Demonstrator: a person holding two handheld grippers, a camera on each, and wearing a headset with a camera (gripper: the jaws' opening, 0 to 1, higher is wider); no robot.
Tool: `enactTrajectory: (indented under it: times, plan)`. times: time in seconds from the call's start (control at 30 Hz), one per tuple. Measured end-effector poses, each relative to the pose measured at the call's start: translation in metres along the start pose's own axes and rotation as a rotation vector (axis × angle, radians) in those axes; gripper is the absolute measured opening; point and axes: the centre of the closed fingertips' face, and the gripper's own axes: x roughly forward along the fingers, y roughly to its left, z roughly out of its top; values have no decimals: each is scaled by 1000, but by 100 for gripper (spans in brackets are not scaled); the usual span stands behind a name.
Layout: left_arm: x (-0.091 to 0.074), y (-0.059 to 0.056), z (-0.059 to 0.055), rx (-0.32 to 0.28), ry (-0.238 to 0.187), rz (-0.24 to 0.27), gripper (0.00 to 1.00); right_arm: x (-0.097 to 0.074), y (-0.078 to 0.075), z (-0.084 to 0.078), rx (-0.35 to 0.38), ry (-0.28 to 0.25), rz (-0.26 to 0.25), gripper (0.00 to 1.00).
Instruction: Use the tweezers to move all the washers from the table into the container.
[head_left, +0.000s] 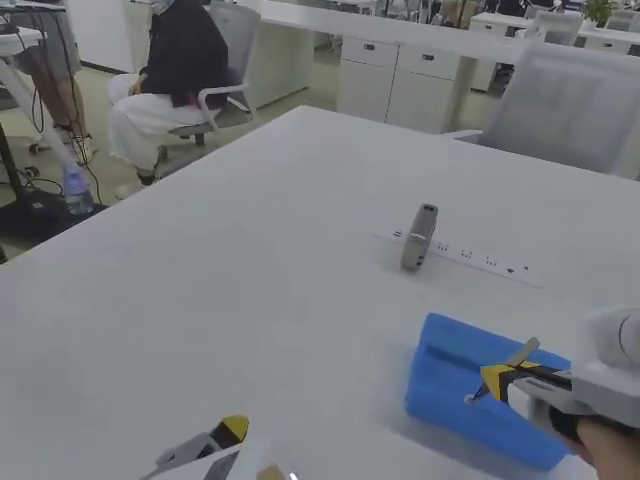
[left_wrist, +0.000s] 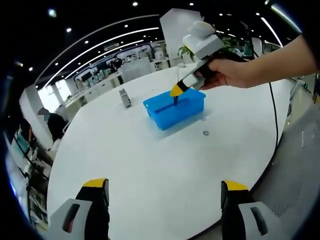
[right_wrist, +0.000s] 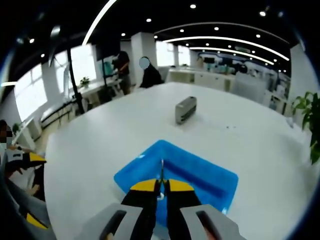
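The right gripper (right_wrist: 161, 190) pinches thin metal tweezers (right_wrist: 162, 171) — long axis along its jaws, tips down into the boxy blue container (right_wrist: 206, 178) — while the left gripper (left_wrist: 164, 185) gapes wide.

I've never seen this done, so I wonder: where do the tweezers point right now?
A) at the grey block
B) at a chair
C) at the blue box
C: the right gripper holds the tweezers with their tips over the blue box.

Head view down over table (head_left: 250, 300); both gripper views toward shared blue container (left_wrist: 170, 116).
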Motion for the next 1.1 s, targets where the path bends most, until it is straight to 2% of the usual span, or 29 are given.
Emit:
enactTrajectory:
  times: [0.13,0.27,0.57,0.87,1.1]
  plan:
    - [0,-1,-1,3,8,-2,95,9,-1,-8,-2,21,2,2]
    - [1,-1,-3,6,14,-2,95,14,-1,-16,-49,48,-6,2]
    - [0,-1,-3,10,15,0,94,13,2,-14,-69,42,-4,3]
    - [0,1,-3,8,18,7,94,18,3,-12,-69,40,-13,3]
    - [1,1,-2,6,11,5,94,15,1,-12,-61,43,-14,3]
